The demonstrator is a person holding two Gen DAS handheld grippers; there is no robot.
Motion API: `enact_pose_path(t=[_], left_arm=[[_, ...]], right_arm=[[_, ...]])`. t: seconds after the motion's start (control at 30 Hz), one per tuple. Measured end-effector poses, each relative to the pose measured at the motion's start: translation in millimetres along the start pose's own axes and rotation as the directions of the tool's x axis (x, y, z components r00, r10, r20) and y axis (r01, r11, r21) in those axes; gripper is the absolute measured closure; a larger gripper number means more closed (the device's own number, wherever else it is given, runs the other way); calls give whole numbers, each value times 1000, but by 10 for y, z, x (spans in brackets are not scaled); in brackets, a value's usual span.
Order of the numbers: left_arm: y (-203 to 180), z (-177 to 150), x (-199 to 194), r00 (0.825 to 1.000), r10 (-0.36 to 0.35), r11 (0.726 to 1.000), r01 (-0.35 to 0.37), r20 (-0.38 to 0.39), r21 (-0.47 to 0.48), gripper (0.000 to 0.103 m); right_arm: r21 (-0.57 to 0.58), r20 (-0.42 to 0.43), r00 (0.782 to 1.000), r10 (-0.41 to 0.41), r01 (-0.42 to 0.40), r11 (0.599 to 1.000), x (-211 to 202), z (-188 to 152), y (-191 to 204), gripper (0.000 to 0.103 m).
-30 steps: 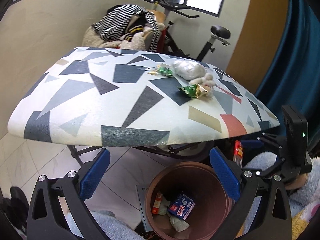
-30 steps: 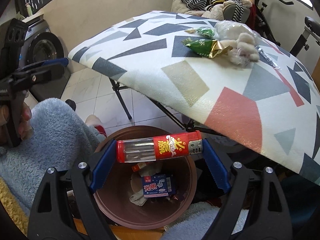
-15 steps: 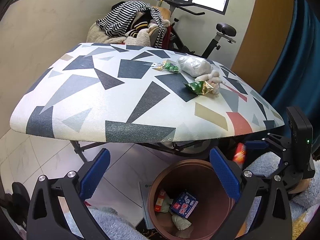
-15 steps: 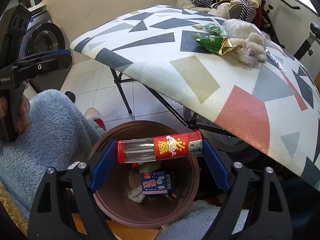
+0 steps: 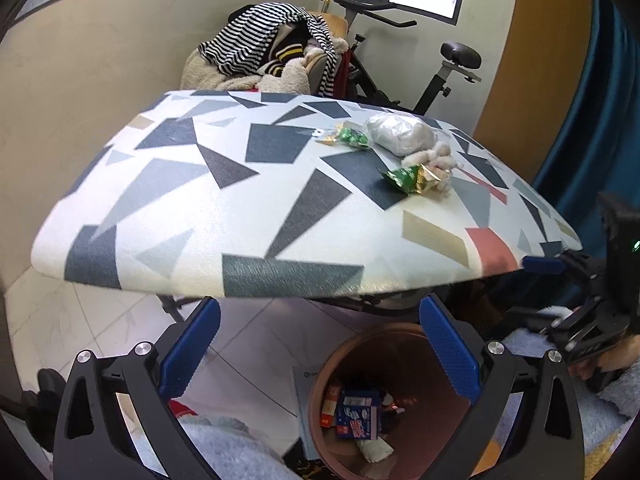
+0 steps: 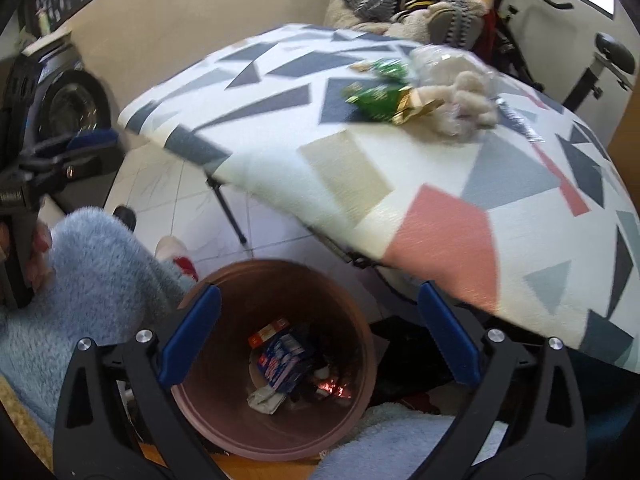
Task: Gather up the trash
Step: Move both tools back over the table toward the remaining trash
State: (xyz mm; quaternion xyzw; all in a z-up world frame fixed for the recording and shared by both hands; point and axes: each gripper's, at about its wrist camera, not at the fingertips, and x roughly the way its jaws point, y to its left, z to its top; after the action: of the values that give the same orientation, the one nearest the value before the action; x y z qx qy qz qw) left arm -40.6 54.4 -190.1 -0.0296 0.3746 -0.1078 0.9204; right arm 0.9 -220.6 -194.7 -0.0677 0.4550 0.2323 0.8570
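Two tools, both with jaws apart and nothing between them: right tool [image 6: 318,330] opening over the brown bin [image 6: 362,380], left tool [image 5: 318,346] hanging just left of that bin. Down below the right tool, at the bin's bottom: blue-and-white packet [image 6: 284,362], orange box [image 6: 268,330], crumpled tissue [image 6: 266,398] (a blurred red item beside them). Farther ahead, on the patterned desk [image 5: 240,216]: green wrapper [image 5: 408,178], white bag [image 5: 400,134], second green wrapper [image 5: 350,138].
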Motion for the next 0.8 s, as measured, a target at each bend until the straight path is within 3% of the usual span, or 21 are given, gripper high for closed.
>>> enact_pose_path(t=[0.2,0.6,0.8], left_arm=[[-19,277,-33,998,19,999,-20,56,29,6],[-95,807,-13,992,15,997,-25,125,77,6],[-56,983,90,994,-27,1000,26,104,14,6]], right_arm=[[96,36,995,-92,88,991,-157,241,-320,6],[67,108,993,-57,50,997,-314,562,-744,6],[26,81,995,-56,54,998,-221,731,-733,6]])
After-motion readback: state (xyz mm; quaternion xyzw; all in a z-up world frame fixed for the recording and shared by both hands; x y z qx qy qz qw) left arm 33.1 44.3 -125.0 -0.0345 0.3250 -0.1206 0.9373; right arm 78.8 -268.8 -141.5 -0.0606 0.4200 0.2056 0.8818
